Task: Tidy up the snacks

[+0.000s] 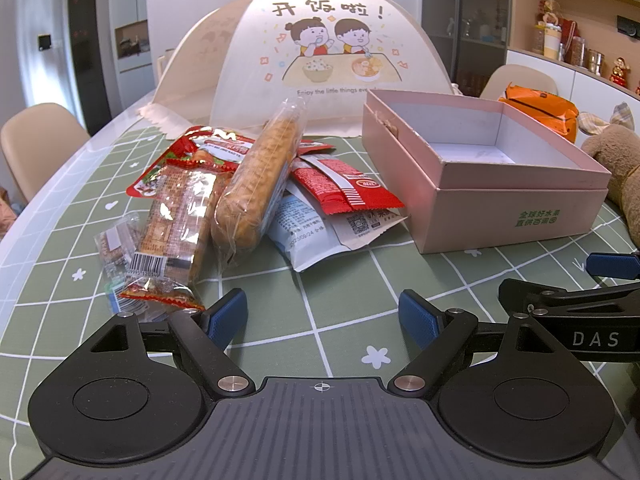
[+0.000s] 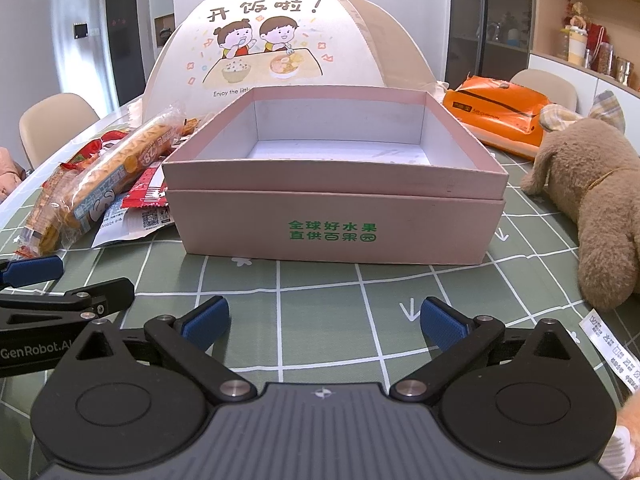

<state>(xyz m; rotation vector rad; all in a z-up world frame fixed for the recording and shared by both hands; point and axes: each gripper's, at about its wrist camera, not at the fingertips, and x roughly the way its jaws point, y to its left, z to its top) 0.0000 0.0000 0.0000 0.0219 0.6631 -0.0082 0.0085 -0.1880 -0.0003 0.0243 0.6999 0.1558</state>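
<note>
A pile of snack packets lies on the green checked tablecloth: a long biscuit pack, a clear cracker pack, red sachets, a white-blue pouch. An open, empty pink box stands to their right; in the right wrist view it sits straight ahead, with the snack pile to its left. My left gripper is open and empty, just short of the pile. My right gripper is open and empty in front of the box.
A cream mesh food cover stands behind the box. A brown plush toy lies right of the box, an orange bag behind it. Chairs stand around the table and shelves line the right wall.
</note>
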